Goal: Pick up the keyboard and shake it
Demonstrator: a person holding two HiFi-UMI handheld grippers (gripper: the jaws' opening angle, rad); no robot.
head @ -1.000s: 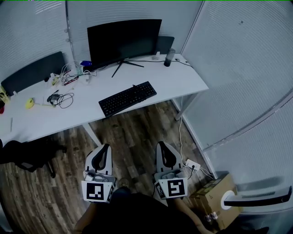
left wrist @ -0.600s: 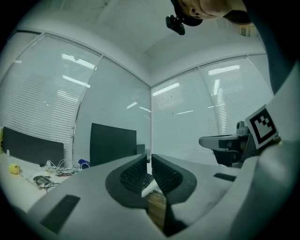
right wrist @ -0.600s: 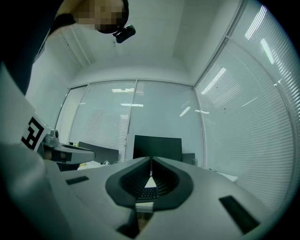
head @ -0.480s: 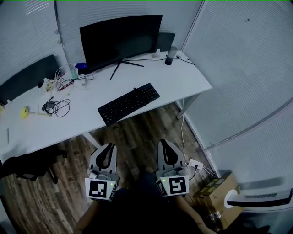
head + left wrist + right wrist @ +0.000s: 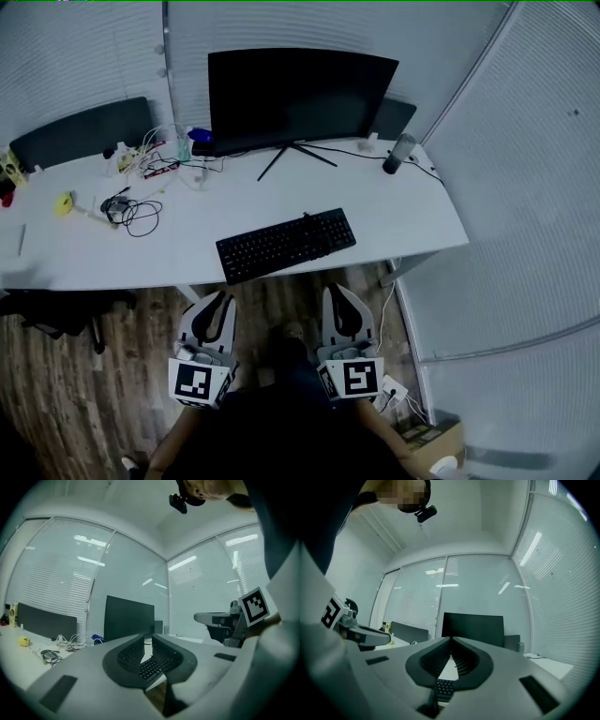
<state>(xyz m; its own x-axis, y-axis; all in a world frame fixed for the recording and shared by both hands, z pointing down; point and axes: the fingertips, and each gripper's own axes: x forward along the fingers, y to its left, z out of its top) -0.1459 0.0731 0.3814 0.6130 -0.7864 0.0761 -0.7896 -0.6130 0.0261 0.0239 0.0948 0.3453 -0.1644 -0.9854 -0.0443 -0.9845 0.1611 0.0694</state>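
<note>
Since a second ago the table point(image 5: 403, 211) has drawn nearer in the head view. The keyboard point(image 5: 286, 245) now lies slantwise at the table's front edge, just ahead of both grippers and untouched. The left gripper point(image 5: 217, 300) and right gripper point(image 5: 338, 294) are each closed on nothing, above the floor point(image 5: 56, 375). The person's arms are cut off at the bottom edge. Only the gripper views show the jaw tips meeting, with keyboard keys seen through the hollow behind them. The monitor point(image 5: 300, 94) stands behind the keyboard.
</note>
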